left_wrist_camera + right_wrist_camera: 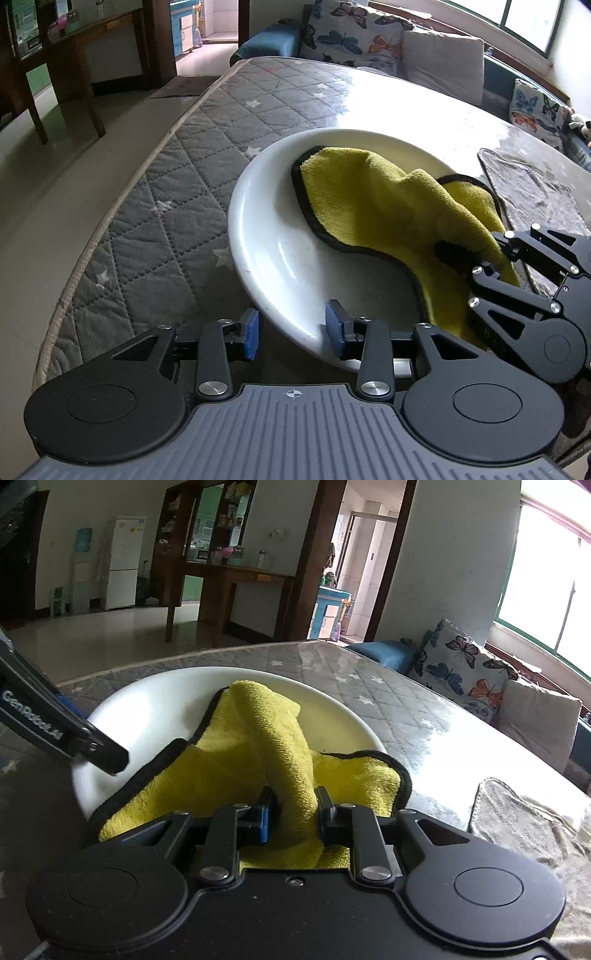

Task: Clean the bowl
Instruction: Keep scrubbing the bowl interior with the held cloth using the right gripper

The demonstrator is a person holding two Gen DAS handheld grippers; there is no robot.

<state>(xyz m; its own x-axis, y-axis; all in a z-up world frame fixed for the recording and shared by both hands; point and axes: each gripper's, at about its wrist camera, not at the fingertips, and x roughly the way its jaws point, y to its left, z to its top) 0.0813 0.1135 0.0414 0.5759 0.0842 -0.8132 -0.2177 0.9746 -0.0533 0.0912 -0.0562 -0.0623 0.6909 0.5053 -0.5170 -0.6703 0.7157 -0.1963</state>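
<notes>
A white bowl (288, 251) is tilted over the quilted grey surface. My left gripper (291, 330) is shut on its near rim, one blue pad outside the wall and one inside. A yellow cloth (369, 199) with black edging lies draped inside the bowl and over its right rim. In the right wrist view my right gripper (293, 812) is shut on a bunched fold of the yellow cloth (258, 746), just above the bowl (155, 709). The left gripper's finger (107, 757) shows at the bowl's left rim. The right gripper (454, 258) enters the left wrist view from the right.
A grey star-patterned quilted cover (166, 184) spreads over the table, with its edge dropping to the floor on the left. A grey towel (535, 195) lies to the right of the bowl. Butterfly cushions (354, 33) line the sofa behind, and a wooden table (229, 576) stands farther off.
</notes>
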